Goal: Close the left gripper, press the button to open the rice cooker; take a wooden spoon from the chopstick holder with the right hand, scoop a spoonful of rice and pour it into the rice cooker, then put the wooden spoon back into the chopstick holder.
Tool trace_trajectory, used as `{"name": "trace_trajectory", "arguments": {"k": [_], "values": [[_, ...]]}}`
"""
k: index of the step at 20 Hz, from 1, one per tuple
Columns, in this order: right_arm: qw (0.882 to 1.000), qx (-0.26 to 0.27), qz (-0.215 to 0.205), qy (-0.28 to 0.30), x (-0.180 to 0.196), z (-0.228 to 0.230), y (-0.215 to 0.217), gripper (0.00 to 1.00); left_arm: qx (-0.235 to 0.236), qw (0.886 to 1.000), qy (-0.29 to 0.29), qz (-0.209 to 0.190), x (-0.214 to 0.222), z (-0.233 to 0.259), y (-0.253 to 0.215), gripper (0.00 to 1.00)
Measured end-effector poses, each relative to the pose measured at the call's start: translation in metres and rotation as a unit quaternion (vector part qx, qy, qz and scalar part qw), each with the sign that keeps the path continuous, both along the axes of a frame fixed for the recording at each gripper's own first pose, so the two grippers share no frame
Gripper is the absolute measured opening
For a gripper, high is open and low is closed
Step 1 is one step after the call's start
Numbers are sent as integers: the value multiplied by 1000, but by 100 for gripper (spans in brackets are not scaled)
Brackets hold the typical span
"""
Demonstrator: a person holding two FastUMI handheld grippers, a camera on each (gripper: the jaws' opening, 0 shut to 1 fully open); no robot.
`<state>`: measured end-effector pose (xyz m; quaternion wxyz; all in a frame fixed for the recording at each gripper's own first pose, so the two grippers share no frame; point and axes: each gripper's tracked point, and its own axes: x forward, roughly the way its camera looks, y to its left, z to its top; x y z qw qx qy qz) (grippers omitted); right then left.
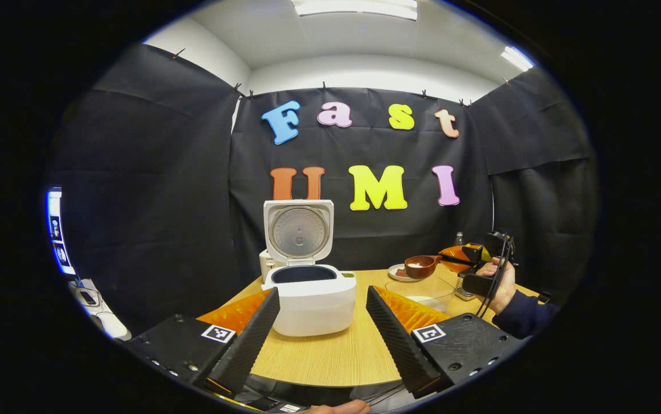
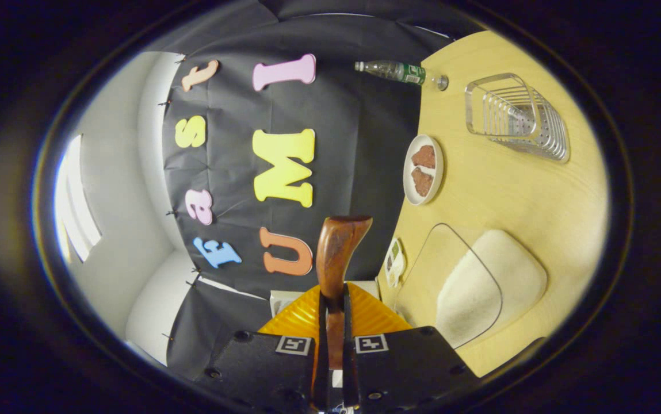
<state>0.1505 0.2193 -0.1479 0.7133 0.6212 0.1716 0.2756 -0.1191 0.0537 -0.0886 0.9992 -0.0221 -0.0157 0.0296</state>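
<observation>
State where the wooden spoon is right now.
In the left gripper view, the wooden spoon is held by the right gripper above the clear bowl, right of the open rice cooker.

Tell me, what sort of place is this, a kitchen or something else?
Probably a staged recording booth, not a real kitchen: black cloth walls surround one wooden table holding an open rice cooker, a plate of food and a wire holder.

A white rice cooker (image 1: 313,287) is sitting on a pale wood-grain table (image 1: 336,351), a reddish-brown wooden spoon (image 1: 422,266) showing at its three o'clock.
</observation>
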Motion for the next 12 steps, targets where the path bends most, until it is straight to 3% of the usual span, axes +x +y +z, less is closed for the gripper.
{"name": "trace_trajectory", "arguments": {"k": [4, 12], "values": [[999, 3, 37, -9, -14, 25, 32, 14, 3, 1000, -4, 6, -9, 3, 10, 96], [994, -74, 62, -41, -24, 64, 111, 14, 3, 1000, -21, 18, -21, 11, 39, 96]]}}
